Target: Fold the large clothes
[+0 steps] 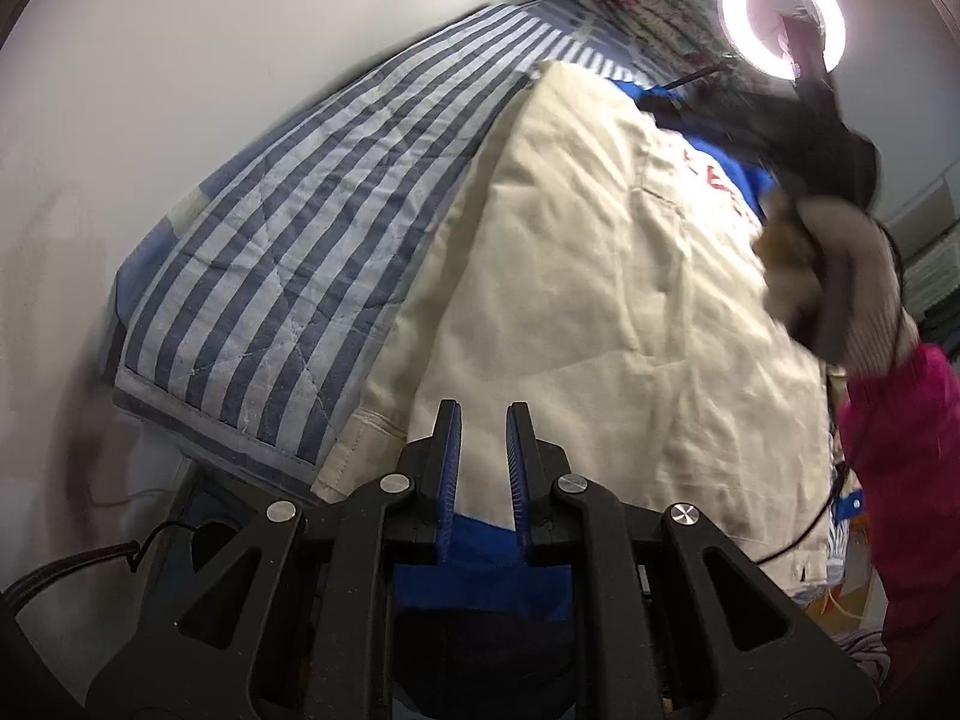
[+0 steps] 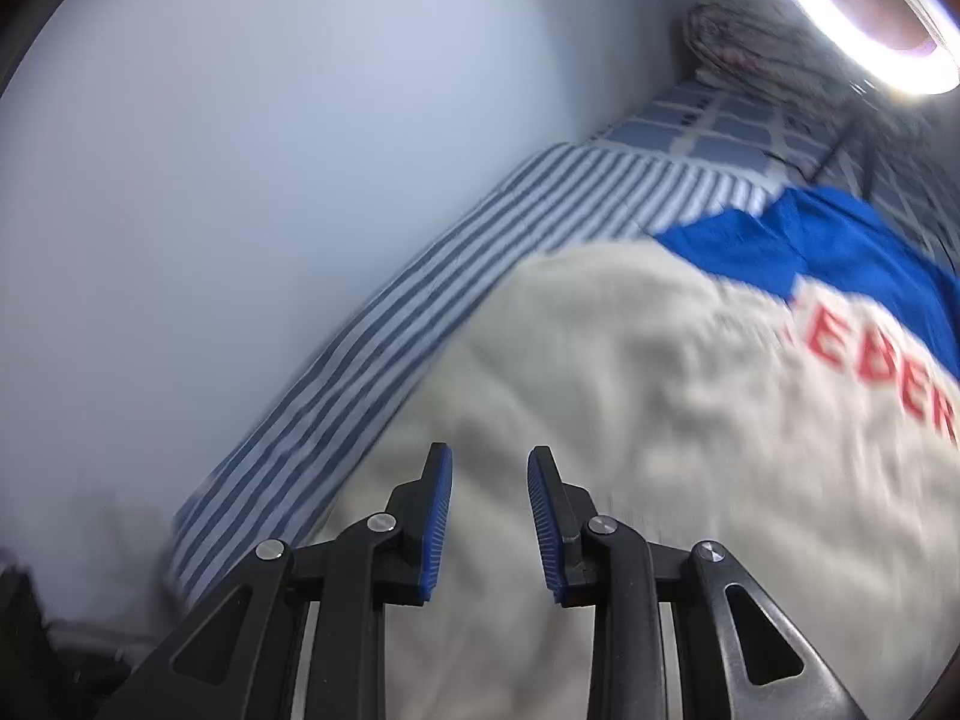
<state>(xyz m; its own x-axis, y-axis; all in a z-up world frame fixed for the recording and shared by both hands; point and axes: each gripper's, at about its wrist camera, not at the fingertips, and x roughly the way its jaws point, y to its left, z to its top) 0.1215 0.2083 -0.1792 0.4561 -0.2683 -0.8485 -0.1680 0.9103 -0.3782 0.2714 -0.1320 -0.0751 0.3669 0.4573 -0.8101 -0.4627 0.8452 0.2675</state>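
Two grippers hang over a bed with a big piece of clothing spread on it. The clothing is cream with a blue top part and red letters. It lies flat on a striped blanket, close to a pale wall. I think it was laid out flat so it is easy to fold.

The left gripper is near the bottom edge of the cream cloth. Its fingers have a narrow gap between them, and nothing sits in that gap. Some blue cloth shows low down behind the fingers, but I cannot tell if it is part of the same clothing.

The right gripper is above the middle of the cream cloth. Its fingers are spread a bit wider, and they hold nothing. From the left camera it shows as a dark blur over the far side, held by a gloved hand with a pink sleeve.

A bright ring lamp shines from the top corner, likely to light the cloth well. A flowery bundle sits at the far end of the bed.

My guess is that both grippers are getting ready to pinch an edge.
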